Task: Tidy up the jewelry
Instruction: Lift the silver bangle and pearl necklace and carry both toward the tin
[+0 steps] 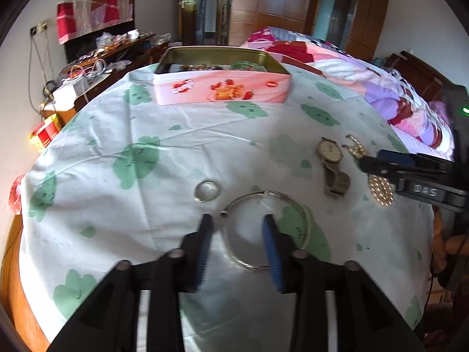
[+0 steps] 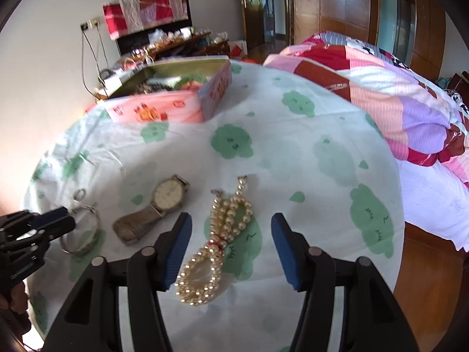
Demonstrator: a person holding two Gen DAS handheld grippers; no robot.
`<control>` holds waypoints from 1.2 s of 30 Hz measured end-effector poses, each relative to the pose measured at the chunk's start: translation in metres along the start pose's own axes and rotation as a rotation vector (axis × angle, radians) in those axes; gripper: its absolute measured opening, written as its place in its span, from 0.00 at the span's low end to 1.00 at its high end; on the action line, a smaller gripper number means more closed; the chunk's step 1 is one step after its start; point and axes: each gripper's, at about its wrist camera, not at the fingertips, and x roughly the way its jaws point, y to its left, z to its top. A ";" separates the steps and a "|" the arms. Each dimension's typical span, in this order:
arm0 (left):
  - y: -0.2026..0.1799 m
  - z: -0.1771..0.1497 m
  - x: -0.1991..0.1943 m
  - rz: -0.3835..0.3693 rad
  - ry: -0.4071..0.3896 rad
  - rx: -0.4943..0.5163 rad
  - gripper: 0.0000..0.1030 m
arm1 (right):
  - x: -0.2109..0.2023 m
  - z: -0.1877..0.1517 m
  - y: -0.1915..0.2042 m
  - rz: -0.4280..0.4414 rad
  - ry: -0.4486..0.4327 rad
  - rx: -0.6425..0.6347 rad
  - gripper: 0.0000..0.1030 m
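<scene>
A silver bangle [image 1: 296,205] lies on the cloth-covered table under my open left gripper [image 1: 238,220], whose fingers straddle its left rim. A small ring [image 1: 207,191] lies just left of it. A wristwatch [image 1: 330,158] and a pearl necklace [image 2: 225,234] lie further right. My right gripper [image 2: 231,220] is open and hovers over the pearl necklace, which lies between its fingers. A pink tin box [image 1: 222,88] holding several jewelry pieces stands open at the table's far side. The watch [image 2: 164,202], bangle [image 2: 85,231] and tin [image 2: 164,99] also show in the right wrist view.
The round table has a white cloth with green patterns [image 1: 176,135]. A bed with a patchwork quilt [image 2: 395,94] lies close on the right. A cluttered dresser [image 1: 96,64] stands at the back left, wooden wardrobes behind.
</scene>
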 end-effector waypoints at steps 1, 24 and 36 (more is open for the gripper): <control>-0.004 -0.001 0.001 0.019 -0.001 0.024 0.39 | 0.003 -0.001 0.001 -0.001 0.012 -0.002 0.58; 0.005 0.011 -0.032 -0.027 -0.184 -0.050 0.02 | -0.027 0.008 0.001 0.108 -0.100 0.026 0.09; 0.020 0.033 -0.039 -0.051 -0.230 -0.123 0.02 | -0.044 0.027 -0.002 0.130 -0.169 0.030 0.09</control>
